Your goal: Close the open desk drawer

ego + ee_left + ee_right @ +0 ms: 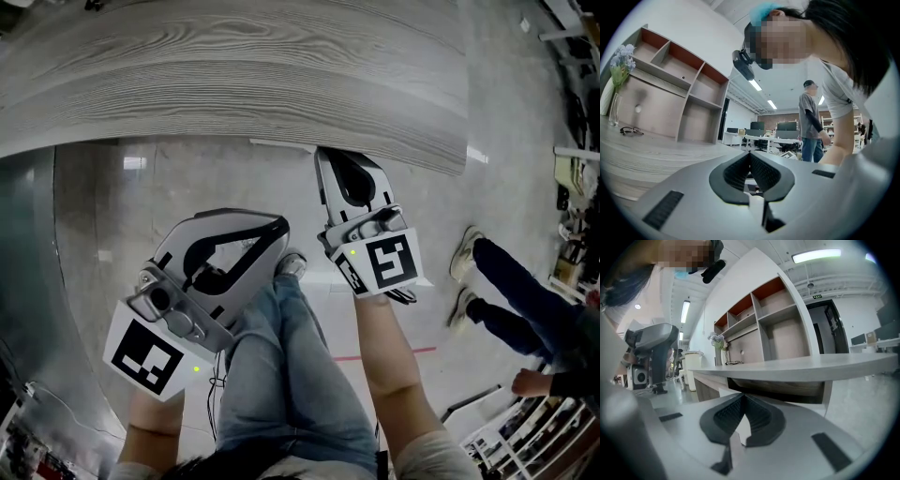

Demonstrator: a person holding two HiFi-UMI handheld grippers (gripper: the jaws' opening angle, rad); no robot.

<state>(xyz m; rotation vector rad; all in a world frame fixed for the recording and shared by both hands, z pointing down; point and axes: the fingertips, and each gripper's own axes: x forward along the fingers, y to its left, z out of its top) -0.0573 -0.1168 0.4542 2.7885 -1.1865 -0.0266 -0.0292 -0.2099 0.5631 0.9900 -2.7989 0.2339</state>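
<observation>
Right gripper (323, 159), jaws pressed together and empty, sits just before drawer (281, 143) under desk (234, 84); left gripper (279, 227) likewise closed; apparently pre-contact step; next needs straight inward push.

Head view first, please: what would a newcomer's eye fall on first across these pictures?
Two grippers dominate the head view: the left gripper low over the person's jeans, the right gripper tipped at the edge of the wood-grain desk. In the left gripper view, a shelf unit and a vase of flowers stand on that desk.
</observation>
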